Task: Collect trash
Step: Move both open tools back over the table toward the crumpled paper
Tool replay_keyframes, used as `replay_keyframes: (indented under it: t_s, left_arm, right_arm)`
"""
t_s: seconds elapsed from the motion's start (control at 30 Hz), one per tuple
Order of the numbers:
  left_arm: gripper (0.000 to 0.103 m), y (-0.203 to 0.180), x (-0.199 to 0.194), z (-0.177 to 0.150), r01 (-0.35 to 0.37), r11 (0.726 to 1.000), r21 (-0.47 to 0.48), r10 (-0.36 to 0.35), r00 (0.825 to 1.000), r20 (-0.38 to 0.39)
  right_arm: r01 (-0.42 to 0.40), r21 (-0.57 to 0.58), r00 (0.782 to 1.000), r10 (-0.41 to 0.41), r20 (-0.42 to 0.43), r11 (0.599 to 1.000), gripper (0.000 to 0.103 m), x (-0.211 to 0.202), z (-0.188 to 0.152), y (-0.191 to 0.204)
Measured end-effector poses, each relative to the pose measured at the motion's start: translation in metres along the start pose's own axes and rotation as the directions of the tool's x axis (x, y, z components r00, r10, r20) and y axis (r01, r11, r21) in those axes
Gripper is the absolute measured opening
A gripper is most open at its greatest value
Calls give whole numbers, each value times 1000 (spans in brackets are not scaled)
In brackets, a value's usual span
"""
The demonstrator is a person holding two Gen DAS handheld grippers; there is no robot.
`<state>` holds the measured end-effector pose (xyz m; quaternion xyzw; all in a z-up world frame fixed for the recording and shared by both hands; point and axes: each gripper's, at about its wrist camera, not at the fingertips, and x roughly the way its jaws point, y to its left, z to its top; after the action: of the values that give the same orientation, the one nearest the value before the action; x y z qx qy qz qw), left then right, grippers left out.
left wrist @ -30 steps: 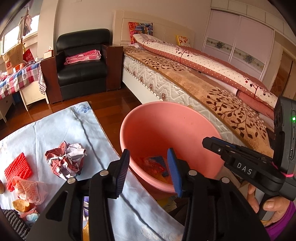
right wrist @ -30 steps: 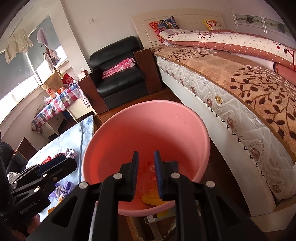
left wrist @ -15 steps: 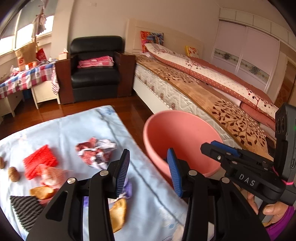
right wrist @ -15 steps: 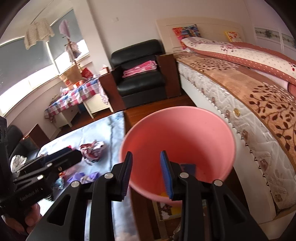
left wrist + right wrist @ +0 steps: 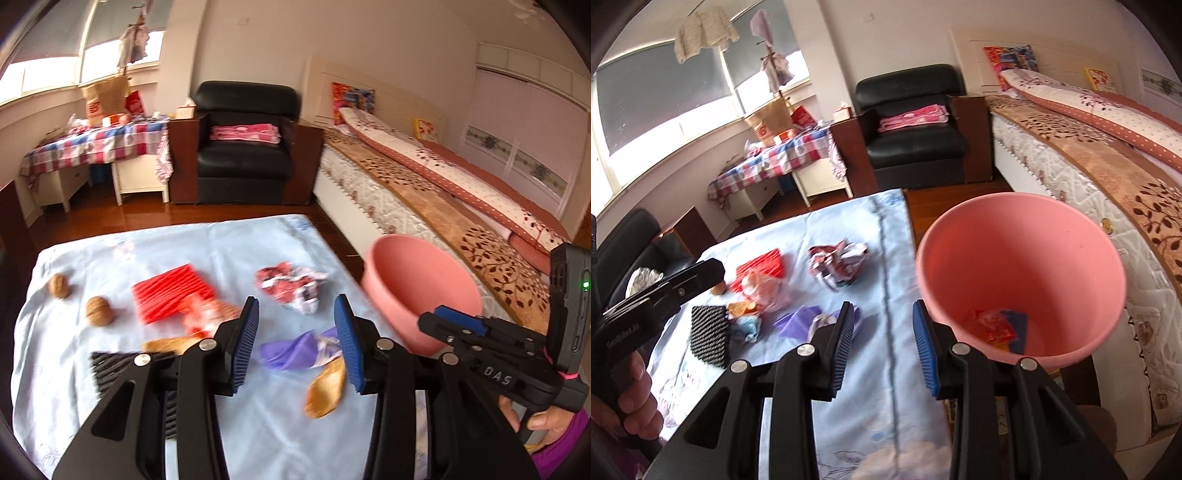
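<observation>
A pink bucket [image 5: 1023,280] stands beside the table's right edge with red and blue wrappers inside; it also shows in the left wrist view [image 5: 417,284]. Trash lies on the light blue cloth [image 5: 229,251]: a crumpled red-white paper [image 5: 291,284], a purple wrapper [image 5: 295,349], a red ridged sheet [image 5: 170,295], a black ridged sheet [image 5: 709,334], an orange peel [image 5: 325,387] and two walnuts [image 5: 98,312]. My left gripper [image 5: 295,343] is open and empty above the purple wrapper. My right gripper [image 5: 884,347] is open and empty over the cloth, left of the bucket.
A bed [image 5: 443,192] runs along the right, close behind the bucket. A black armchair [image 5: 243,147] and a small table with a checked cloth [image 5: 92,144] stand at the back. Wooden floor lies between them and my table.
Both grippers pulled back from the bucket and swung left over the table. The right gripper's jaws opened from nearly shut to wide. The left stayed open.
</observation>
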<state>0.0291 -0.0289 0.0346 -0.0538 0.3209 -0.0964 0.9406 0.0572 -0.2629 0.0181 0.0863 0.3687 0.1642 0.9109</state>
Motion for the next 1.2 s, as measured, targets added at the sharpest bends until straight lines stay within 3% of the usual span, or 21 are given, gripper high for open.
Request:
replay_keyframes:
  t_s: [0.23, 0.47, 0.87, 1.2]
  left_arm:
    - [42, 37, -12, -23, -63, 997, -45, 62, 998, -30]
    - [42, 51, -11, -38, -89, 995, -49, 86, 994, -63]
    - [42, 47, 29, -12, -77, 996, -51, 74, 995, -69]
    - [42, 49, 74, -9, -145, 988, -46, 139, 983, -121]
  right_arm:
    - [-32, -25, 998, 31, -49, 999, 32, 13, -12, 23]
    - [-44, -54, 995, 39, -92, 998, 33, 25, -23, 37]
    - [-57, -47, 993, 52, -109, 997, 38, 34, -22, 41]
    - [-54, -20, 992, 51, -113, 998, 44, 46, -5, 33]
